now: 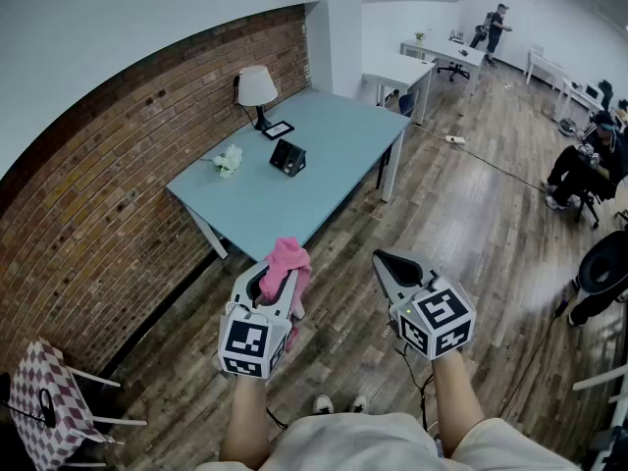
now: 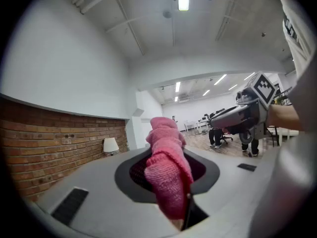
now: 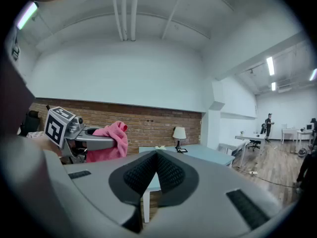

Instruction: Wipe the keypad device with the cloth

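Note:
The black keypad device (image 1: 287,156) stands on the pale blue table (image 1: 324,184), well ahead of both grippers. My left gripper (image 1: 277,275) is shut on the pink cloth (image 1: 287,263), which bunches out past its tips; the cloth (image 2: 166,167) fills the middle of the left gripper view. My right gripper (image 1: 392,266) is shut with nothing in it, its pads (image 3: 148,175) pressed together. Both grippers hover over the wooden floor, short of the table's near corner. In the right gripper view the left gripper (image 3: 91,142) with the cloth (image 3: 110,143) shows at left.
On the table stand a white-shaded lamp (image 1: 256,90), a small framed tablet (image 1: 278,130) and a white crumpled object (image 1: 229,160). A brick wall (image 1: 118,194) runs along the left. A checked chair (image 1: 51,405) stands at bottom left. People and desks are far right.

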### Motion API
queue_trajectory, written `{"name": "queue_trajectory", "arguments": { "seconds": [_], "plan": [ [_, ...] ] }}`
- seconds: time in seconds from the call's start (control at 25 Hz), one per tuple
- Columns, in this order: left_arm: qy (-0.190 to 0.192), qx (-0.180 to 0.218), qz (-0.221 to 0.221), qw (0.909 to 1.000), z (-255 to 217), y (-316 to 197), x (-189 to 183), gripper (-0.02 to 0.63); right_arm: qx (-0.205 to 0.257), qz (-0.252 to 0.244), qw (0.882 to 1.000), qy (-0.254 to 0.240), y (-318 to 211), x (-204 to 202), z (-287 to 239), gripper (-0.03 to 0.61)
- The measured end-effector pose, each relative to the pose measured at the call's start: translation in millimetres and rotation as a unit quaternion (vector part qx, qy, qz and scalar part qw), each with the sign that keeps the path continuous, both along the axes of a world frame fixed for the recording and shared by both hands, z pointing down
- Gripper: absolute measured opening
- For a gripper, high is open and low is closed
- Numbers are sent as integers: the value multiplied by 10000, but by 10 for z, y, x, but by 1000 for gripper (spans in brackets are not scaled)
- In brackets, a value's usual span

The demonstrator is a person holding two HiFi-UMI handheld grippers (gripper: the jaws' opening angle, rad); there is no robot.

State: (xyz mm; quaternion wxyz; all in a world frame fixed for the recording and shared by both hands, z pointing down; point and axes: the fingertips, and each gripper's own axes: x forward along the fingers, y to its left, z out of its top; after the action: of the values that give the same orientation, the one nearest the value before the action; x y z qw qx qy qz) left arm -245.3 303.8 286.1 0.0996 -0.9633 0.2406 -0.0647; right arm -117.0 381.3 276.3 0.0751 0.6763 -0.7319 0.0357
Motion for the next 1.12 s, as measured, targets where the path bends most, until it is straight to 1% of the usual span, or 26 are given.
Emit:
{"name": "queue_trajectory", "arguments": {
  "seconds": [0.2,0.4,0.56,0.72,0.88,1.04,1.12],
  "plan": [
    [-34,41,-29,10000,-24,-30,22,143,-5,-13,10000,2,-38,52,-2,18],
    [21,98,-77,9999,-99,25,136,143,214,-46,9995,-213,20,201,-72,20],
    [51,212,-192,9996,-147,-1,225,143,65,-209,9995,-225,-11,300,7,18],
    [54,128,-270,9995,-104,-58,320,143,-5,-214,9993,-293,-79,448,85,18],
    [15,89,-264,9996,-32,-199,508,143,-15,-279,9992,-284,-215,633,148,18],
    [13,59,-255,9997,52,-437,736,143,12,-359,9978,-556,-456,842,215,18],
    [36,78,-242,9997,63,-606,854,143,52,-335,9982,-492,-637,965,216,18]
  ]
}}
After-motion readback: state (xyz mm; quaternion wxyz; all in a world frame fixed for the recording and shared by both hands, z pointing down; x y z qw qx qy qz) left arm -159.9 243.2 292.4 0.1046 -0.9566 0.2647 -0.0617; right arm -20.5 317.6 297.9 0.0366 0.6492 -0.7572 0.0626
